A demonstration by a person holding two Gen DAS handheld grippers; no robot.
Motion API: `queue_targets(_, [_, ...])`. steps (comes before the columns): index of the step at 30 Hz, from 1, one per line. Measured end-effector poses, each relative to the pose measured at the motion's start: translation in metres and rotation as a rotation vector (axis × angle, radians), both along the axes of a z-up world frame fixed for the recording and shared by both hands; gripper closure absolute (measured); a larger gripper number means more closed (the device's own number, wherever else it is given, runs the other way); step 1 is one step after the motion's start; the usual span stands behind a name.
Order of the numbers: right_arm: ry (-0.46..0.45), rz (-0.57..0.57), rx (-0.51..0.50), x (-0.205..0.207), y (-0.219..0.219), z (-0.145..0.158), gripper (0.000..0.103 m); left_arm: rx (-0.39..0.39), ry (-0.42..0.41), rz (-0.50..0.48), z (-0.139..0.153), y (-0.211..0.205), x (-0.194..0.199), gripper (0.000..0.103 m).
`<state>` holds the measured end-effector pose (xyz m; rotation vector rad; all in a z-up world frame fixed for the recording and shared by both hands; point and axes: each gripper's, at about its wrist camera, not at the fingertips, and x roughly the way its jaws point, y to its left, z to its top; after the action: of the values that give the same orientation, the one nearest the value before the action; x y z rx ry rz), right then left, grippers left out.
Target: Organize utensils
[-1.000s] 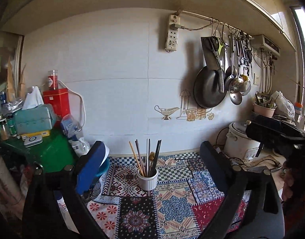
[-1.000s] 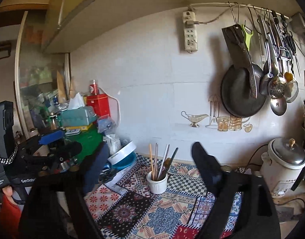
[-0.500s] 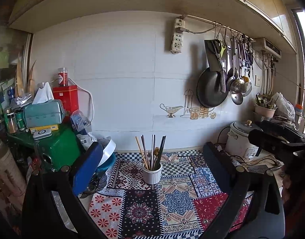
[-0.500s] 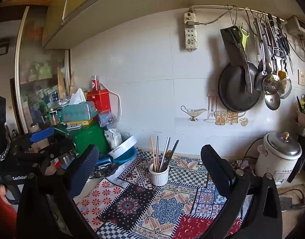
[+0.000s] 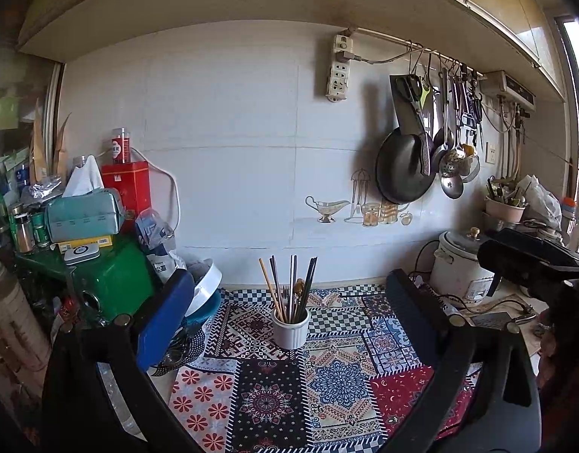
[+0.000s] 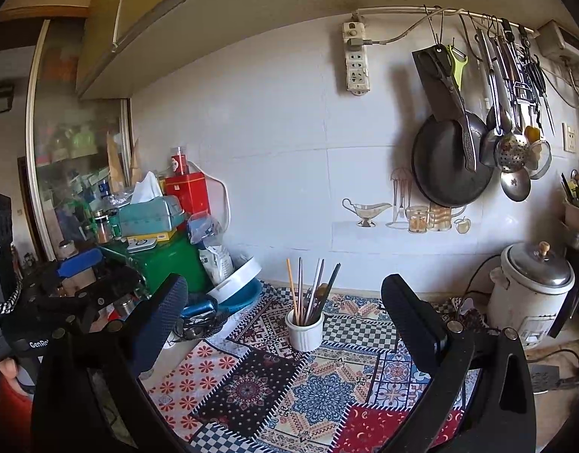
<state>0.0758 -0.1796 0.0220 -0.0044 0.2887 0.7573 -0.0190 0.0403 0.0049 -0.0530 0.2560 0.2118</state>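
At centre frame in both views, a white cup of chopsticks stood upright on the patterned mat, near the wall. Left gripper and right gripper each hung before it with jaws released, wide apart and empty, well short of the cup.

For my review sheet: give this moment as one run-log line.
phase: approach | left gripper: open, empty | right gripper: open, empty | target: cup of chopsticks, upright on mat, untouched
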Motion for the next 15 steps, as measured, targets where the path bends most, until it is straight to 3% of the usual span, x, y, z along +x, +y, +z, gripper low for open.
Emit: queue_targets(15, [-0.006, -0.008, 0.006, -0.0018, 0.0024, 0.0030, 0.001, -0.018, -0.009, -0.024, 0.0002, 0.0045, 0.0057, 0.001])
